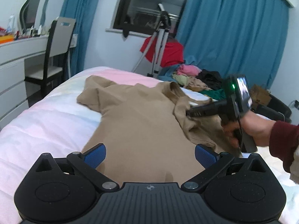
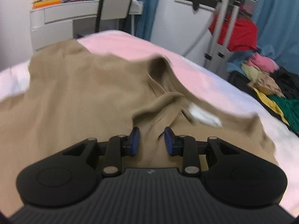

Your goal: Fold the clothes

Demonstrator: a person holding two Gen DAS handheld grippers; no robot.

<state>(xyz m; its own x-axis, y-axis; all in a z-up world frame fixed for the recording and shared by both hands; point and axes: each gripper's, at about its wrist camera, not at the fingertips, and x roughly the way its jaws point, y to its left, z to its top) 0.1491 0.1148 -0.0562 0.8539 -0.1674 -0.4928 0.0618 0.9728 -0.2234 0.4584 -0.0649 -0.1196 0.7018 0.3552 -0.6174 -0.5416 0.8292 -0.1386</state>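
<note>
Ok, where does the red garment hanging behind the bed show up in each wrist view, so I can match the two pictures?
Left wrist view: the red garment hangs upper centre, below the dark window, behind the grey tripod legs.
Right wrist view: the red garment sits upper right, just right of the tripod legs, against the blue curtain.
Shared landmark: the pile of coloured clothes, lower right of the garment in both.
</note>
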